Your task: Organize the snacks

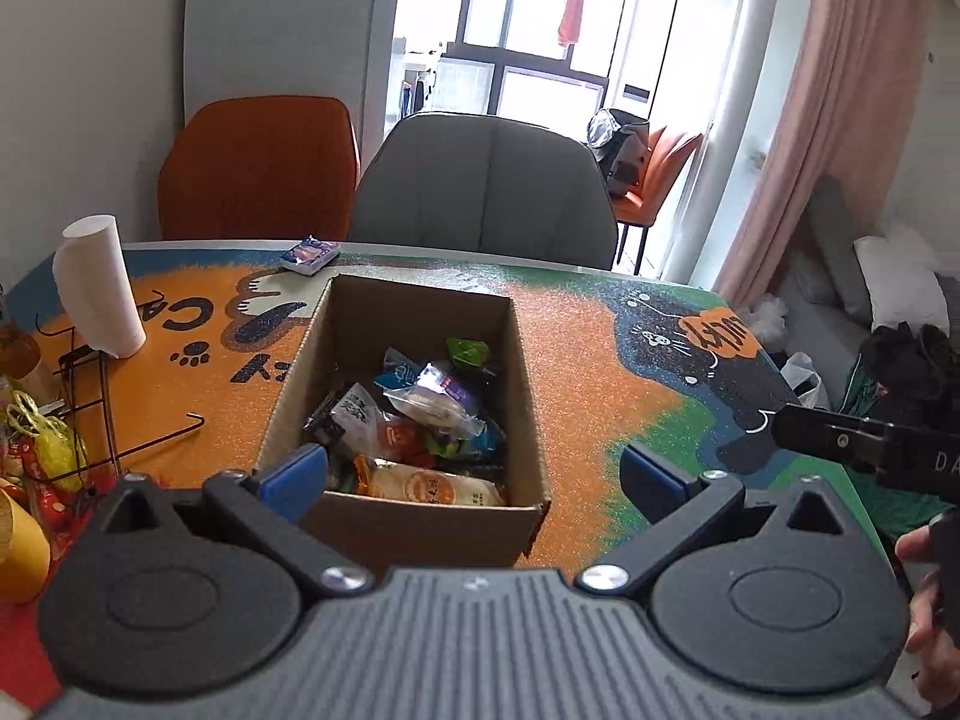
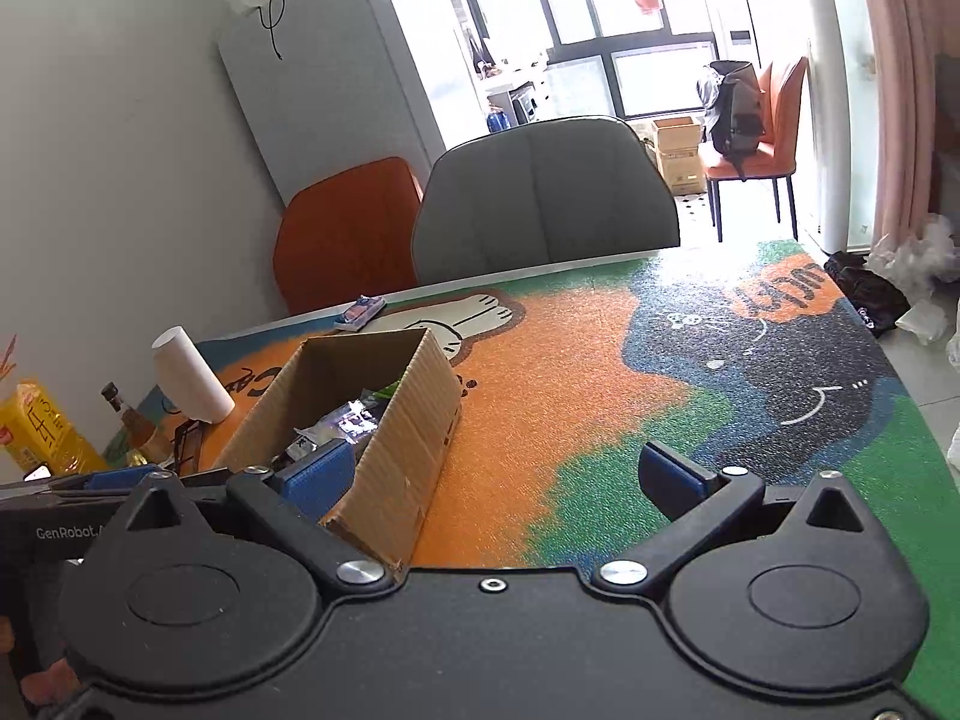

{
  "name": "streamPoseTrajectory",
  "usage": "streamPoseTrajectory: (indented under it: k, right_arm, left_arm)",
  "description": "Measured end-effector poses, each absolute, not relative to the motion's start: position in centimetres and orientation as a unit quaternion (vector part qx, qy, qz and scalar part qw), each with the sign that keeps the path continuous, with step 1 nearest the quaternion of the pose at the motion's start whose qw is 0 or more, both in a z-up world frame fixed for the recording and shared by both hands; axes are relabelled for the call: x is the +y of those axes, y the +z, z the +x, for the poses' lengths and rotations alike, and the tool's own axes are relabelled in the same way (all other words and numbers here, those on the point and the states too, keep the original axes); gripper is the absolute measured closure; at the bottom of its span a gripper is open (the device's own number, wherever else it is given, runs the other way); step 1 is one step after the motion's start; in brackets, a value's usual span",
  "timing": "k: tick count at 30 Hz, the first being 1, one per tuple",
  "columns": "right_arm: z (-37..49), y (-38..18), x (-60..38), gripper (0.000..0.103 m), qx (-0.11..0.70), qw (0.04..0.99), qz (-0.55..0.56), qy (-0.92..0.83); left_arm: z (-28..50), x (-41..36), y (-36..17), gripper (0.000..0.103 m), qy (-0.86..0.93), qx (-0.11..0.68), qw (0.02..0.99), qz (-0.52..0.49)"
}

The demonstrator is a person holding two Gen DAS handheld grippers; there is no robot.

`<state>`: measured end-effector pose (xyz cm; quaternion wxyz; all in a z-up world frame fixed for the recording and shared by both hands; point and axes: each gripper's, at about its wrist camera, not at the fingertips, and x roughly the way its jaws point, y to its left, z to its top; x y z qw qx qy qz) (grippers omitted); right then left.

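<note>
The cardboard box (image 1: 414,408) sits mid-table on the cat-print mat (image 1: 600,372), filled with wrapped snacks (image 1: 414,414). One blue snack packet (image 1: 309,255) lies apart near the far edge; a paper roll (image 1: 99,285) stands to the box's left. The left gripper (image 1: 474,471) hangs spread and empty over the box's near wall. The right gripper (image 2: 492,477), also spread and empty, is just beside the box's right corner.

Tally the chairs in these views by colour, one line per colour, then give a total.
Orange padded chairs: 2, one at the table, one by the window holding a backpack
Grey padded chair at the table: 1
Total: 3
</note>
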<state>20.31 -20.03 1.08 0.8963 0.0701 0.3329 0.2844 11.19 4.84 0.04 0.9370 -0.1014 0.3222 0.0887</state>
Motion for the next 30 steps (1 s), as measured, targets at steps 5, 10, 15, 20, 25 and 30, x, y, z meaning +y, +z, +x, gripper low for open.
streamPoseTrajectory:
  k: [5,10,15,20,25,30]
  right_arm:
    - [18.6,1.4,-21.0,0.000,0.325,0.902,0.060,0.279]
    - [16.9,1.6,-21.8,0.000,0.316,0.906,0.056,0.277]
    - [15.3,1.8,-22.5,0.000,0.311,0.908,0.056,0.276]
    - [13.8,2.3,-23.6,0.000,0.299,0.912,0.059,0.275]
    - [12.3,2.6,-24.7,0.000,0.292,0.915,0.060,0.273]
    - [11.2,3.0,-25.2,0.000,0.285,0.918,0.055,0.271]
  left_arm:
    - [9.8,4.1,0.2,0.000,0.085,0.318,0.940,-0.094]
    - [8.2,3.5,0.6,0.000,0.087,0.313,0.942,-0.089]
    - [6.7,2.8,1.0,0.000,0.086,0.307,0.944,-0.085]
    - [5.1,2.3,1.5,0.000,0.089,0.301,0.946,-0.078]
    - [3.5,1.5,1.8,0.000,0.089,0.296,0.948,-0.072]
    - [2.5,0.9,1.9,0.000,0.087,0.292,0.950,-0.069]
